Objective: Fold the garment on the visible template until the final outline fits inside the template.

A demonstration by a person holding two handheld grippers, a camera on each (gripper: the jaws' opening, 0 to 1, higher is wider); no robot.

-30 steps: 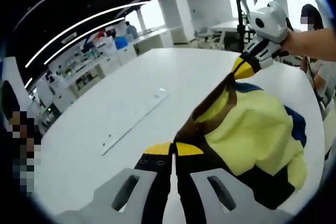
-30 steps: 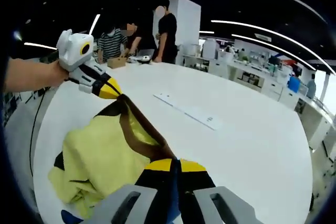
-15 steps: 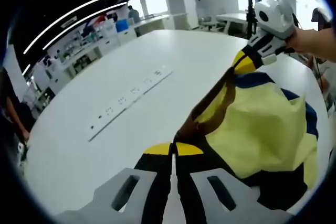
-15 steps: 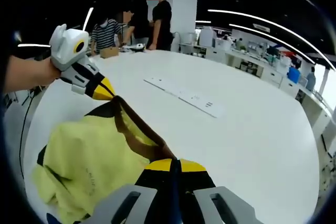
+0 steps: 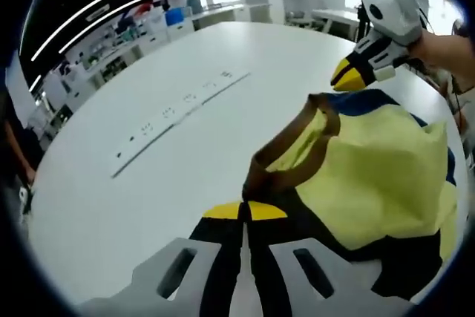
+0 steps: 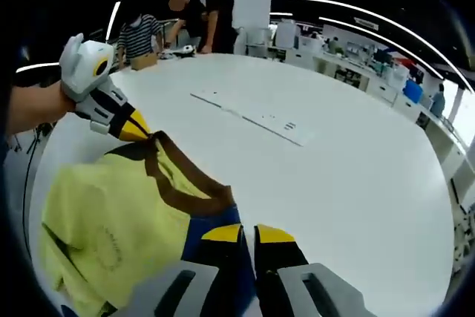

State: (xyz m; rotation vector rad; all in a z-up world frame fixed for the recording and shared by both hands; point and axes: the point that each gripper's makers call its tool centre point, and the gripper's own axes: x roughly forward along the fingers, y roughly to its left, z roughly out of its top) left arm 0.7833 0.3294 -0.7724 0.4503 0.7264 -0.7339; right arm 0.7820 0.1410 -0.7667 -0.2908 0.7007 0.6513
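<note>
Left gripper view has the left gripper [image 5: 242,211] with its yellow tips pinched together on the brown collar of the shirt [image 5: 371,176], which lies bunched on the white table [image 5: 185,161]. The right gripper [image 5: 347,76] sits just off the collar's far end, not touching. In the right gripper view its tips [image 6: 249,234] are slightly parted with nothing between them, the collar just to their left. A flat white strip [image 6: 252,118] lies well apart from the shirt.
</note>
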